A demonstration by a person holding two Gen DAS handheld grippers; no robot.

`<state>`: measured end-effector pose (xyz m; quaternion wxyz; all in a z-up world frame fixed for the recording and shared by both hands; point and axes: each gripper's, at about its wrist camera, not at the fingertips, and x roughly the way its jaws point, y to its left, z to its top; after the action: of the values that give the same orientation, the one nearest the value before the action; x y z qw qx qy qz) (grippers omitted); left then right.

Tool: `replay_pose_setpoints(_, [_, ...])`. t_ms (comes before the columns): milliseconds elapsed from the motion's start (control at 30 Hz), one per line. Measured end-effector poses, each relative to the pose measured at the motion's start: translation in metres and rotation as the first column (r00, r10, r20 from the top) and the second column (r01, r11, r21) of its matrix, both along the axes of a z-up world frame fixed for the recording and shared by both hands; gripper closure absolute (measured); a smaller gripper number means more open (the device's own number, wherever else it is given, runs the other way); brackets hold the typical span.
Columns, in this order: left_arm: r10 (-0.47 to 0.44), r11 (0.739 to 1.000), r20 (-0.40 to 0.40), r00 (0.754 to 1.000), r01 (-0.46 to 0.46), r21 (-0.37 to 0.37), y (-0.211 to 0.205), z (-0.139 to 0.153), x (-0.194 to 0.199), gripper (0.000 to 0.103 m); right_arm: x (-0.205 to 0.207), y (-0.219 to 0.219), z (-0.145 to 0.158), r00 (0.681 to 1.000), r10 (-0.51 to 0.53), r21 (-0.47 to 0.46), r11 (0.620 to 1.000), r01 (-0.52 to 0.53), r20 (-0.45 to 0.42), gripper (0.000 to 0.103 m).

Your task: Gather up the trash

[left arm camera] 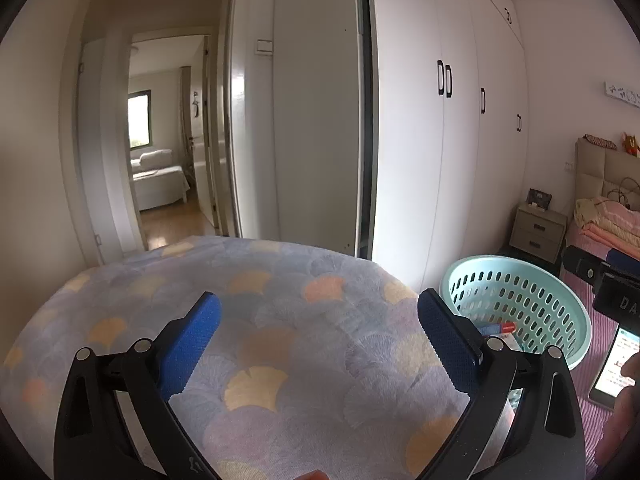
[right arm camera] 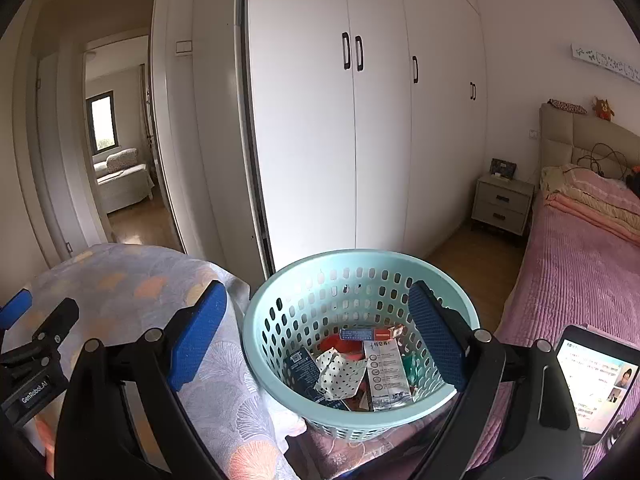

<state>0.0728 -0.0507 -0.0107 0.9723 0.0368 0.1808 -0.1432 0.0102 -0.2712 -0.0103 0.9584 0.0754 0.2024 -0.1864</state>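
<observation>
A pale green perforated basket (right arm camera: pixel 280 300) stands on the pink bed beside the fan-patterned blanket; it also shows in the left wrist view (left arm camera: pixel 520 280). It holds several pieces of trash (right arm camera: pixel 352 364): wrappers, a red and blue box, a dotted paper. My right gripper (right arm camera: pixel 320 336) is open and empty, hovering over the basket's near rim. My left gripper (left arm camera: pixel 320 340) is open and empty above the fan-patterned blanket (left arm camera: pixel 280 320), left of the basket. The left gripper's body shows at the left edge of the right wrist view (right arm camera: pixel 36 344).
A phone with a lit screen (right arm camera: pixel 596 376) is at the lower right. A pink bed (right arm camera: pixel 572 264), a bedside cabinet (right arm camera: pixel 502 204) and white wardrobes (right arm camera: pixel 360 120) lie ahead. An open doorway (left arm camera: pixel 160 160) leads to another room at left.
</observation>
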Motion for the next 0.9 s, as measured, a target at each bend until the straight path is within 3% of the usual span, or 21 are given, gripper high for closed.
replay_pose_setpoints(900, [-0.001, 1.0, 0.006, 1.0, 0.001, 0.01, -0.0034, 0.0006, -0.0016, 0.008, 0.0017, 0.0025, -0.004, 1.0, 0.006, 0.0, 1.0, -0.006, -0.007, 0.015])
